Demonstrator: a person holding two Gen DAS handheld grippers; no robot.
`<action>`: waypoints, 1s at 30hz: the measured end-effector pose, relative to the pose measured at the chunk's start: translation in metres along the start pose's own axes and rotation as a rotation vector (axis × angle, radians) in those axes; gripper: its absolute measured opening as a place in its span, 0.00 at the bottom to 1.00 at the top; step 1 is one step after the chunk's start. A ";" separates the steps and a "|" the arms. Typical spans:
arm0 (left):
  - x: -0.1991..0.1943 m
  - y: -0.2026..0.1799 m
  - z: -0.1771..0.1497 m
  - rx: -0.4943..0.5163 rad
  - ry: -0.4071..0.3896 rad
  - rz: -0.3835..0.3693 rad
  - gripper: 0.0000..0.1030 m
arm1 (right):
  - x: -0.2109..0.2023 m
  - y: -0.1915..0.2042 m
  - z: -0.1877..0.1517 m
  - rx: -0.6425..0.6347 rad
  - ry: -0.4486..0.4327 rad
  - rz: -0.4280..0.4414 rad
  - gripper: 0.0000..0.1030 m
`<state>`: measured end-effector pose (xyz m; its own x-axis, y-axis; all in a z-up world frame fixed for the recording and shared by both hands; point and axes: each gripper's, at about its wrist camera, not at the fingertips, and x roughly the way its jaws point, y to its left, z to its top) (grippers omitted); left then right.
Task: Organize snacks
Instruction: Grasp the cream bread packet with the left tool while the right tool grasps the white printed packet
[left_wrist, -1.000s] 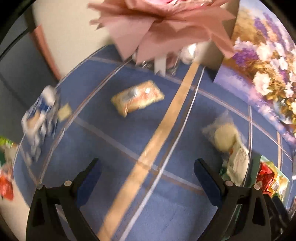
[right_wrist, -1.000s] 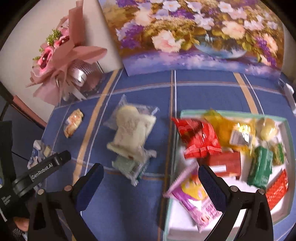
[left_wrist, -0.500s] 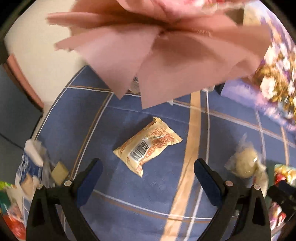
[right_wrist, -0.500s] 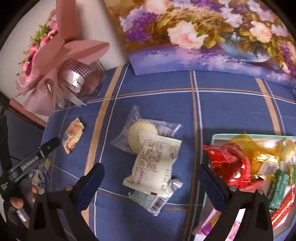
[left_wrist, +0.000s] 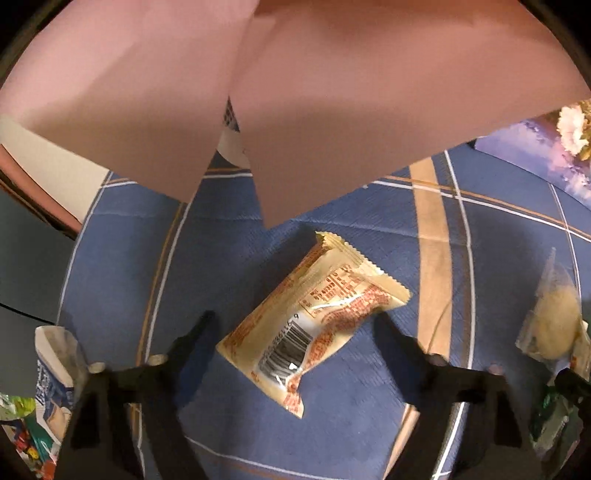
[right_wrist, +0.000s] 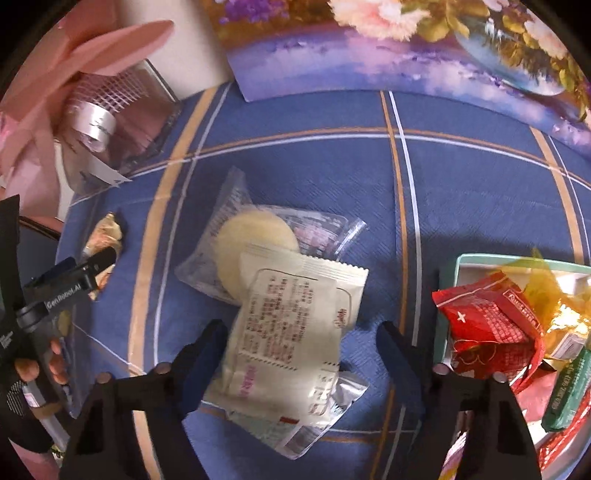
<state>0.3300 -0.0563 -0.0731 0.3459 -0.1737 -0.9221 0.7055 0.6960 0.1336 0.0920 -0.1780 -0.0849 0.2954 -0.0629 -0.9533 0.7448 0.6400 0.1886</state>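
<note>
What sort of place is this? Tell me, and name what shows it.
Probably a table in a home: a blue plaid tablecloth, a pink-wrapped bouquet, and a floral painting propped against the wall, with a tray of packaged snacks.

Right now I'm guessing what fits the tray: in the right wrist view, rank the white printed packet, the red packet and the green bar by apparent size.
1. white printed packet, though it lies nearest the camera, which inflates it.
2. red packet.
3. green bar, partly cut off at the frame edge, so its true size is unsure.
</note>
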 end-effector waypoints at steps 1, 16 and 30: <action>0.002 0.001 0.000 -0.003 0.001 -0.005 0.70 | 0.002 -0.003 0.000 0.005 0.002 0.002 0.76; -0.016 -0.016 -0.008 -0.078 0.002 -0.016 0.38 | -0.013 -0.016 -0.001 0.038 -0.017 0.012 0.54; -0.109 -0.066 -0.054 -0.193 -0.003 -0.070 0.38 | -0.083 -0.023 -0.050 0.039 -0.078 0.082 0.54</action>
<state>0.2121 -0.0454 -0.0011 0.3019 -0.2285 -0.9256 0.5967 0.8025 -0.0035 0.0201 -0.1490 -0.0224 0.4010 -0.0723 -0.9132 0.7385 0.6153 0.2755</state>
